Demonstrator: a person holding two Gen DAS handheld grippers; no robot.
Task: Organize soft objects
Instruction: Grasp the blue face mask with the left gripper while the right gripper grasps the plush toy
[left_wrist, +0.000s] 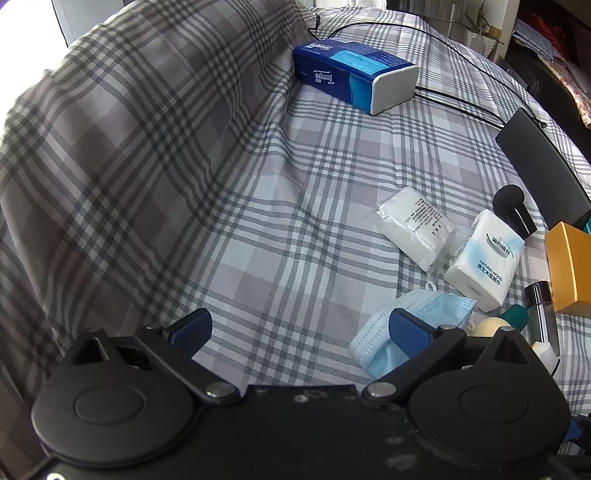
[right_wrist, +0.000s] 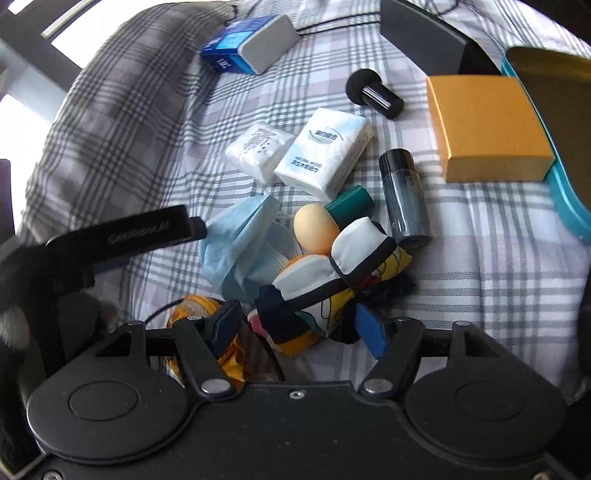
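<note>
Soft objects — a face mask (right_wrist: 236, 240), tissue packs (right_wrist: 325, 155) and a patterned cloth bundle (right_wrist: 332, 280) — lie jumbled with bottles (right_wrist: 404, 199) on the plaid bedspread (left_wrist: 295, 177). Both the left gripper (left_wrist: 299, 328) and right gripper (right_wrist: 299, 325) are open and empty, so sorting appears barely begun.

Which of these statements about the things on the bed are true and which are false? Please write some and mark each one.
1. The blue tissue box lies apart from the other things, near the raised bedding. True.
2. The left hand-held gripper is shut on the face mask. False: its jaws stand open and hold nothing; the mask lies on the sheet.
3. The white tissue pack lies beside the clear packet. True.
4. The orange box rests on the dark bottle. False: the two lie apart.
5. The right hand-held gripper is open, with the colourful cloth bundle just ahead of it. True.
</note>
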